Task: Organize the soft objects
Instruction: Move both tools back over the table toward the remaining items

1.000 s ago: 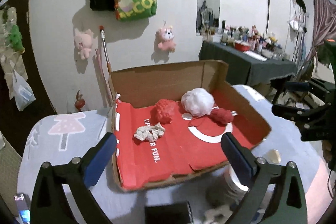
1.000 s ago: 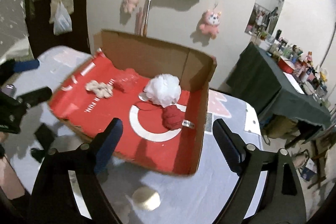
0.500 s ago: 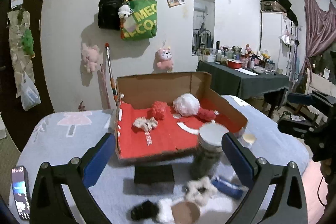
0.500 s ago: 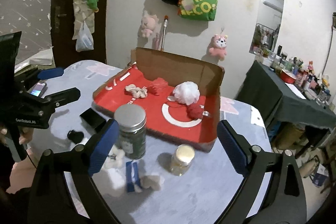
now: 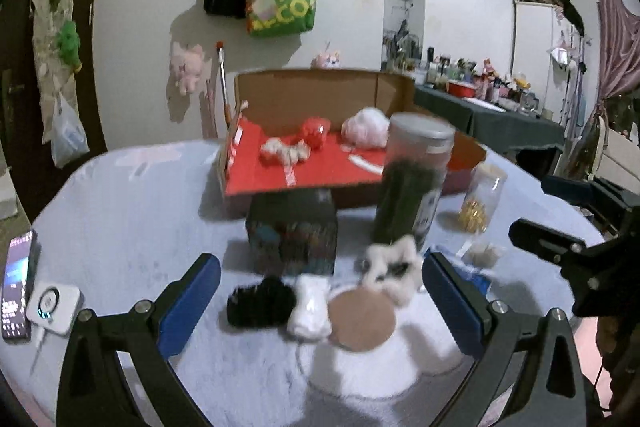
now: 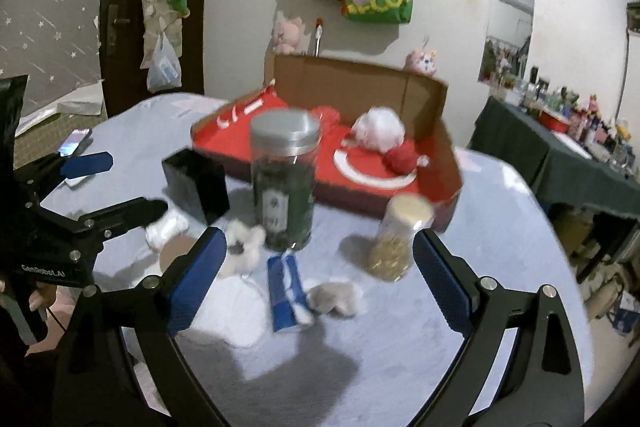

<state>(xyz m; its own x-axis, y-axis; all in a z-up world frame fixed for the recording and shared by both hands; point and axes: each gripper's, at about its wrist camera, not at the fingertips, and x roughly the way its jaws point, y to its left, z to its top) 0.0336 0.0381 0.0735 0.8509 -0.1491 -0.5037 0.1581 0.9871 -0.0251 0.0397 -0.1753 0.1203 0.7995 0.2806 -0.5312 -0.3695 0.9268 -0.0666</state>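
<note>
Both grippers, left gripper (image 5: 320, 291) and right gripper (image 6: 316, 271), have dropped back from the box (image 5: 320, 131) (fingers wide, empty); scrunchies (image 5: 260, 301) now lie between the left fingers

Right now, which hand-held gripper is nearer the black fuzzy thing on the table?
Left. The black fuzzy thing lies just ahead of the open left hand-held gripper, between its fingers' line. The right hand-held gripper hovers further right, over the blue packet.

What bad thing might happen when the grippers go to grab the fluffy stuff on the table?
The tall jar stands right behind the white fluffy scrunchie, so the right gripper reaching for it might knock the jar over. The small jar of gold bits stands near the grey fluffy piece and could tip too. The left gripper hangs close by, so both might bump.
</note>
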